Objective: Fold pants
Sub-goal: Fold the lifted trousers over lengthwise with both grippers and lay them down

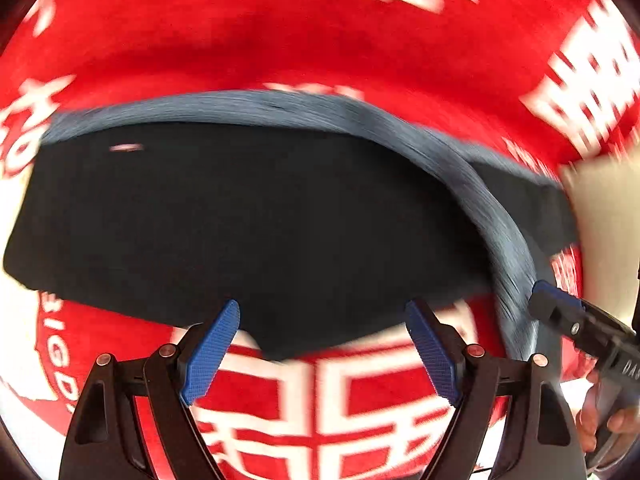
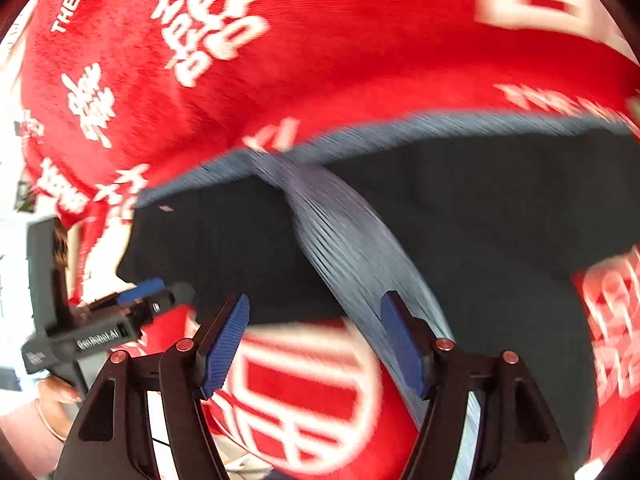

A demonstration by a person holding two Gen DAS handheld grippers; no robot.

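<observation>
Dark navy pants [image 1: 240,220] lie on a red cloth with white lettering [image 1: 280,48]; a grey-blue ribbed waistband [image 1: 480,184] curves along their far and right edge. My left gripper [image 1: 324,320] is open just above the pants' near edge, nothing between its blue pads. In the right wrist view the pants [image 2: 500,208] spread across the middle, the ribbed band [image 2: 352,248] running toward my right gripper [image 2: 316,312], which is open and empty beside the band. Each gripper shows in the other's view: the right gripper [image 1: 560,304] and the left gripper [image 2: 148,292]. Both views are motion-blurred.
The red cloth [image 2: 320,60] covers the whole work surface. A pale object [image 1: 600,220] stands at the right edge in the left wrist view. A hand [image 1: 600,420] holds the right gripper's handle. A bright room area shows at far left [image 2: 12,240].
</observation>
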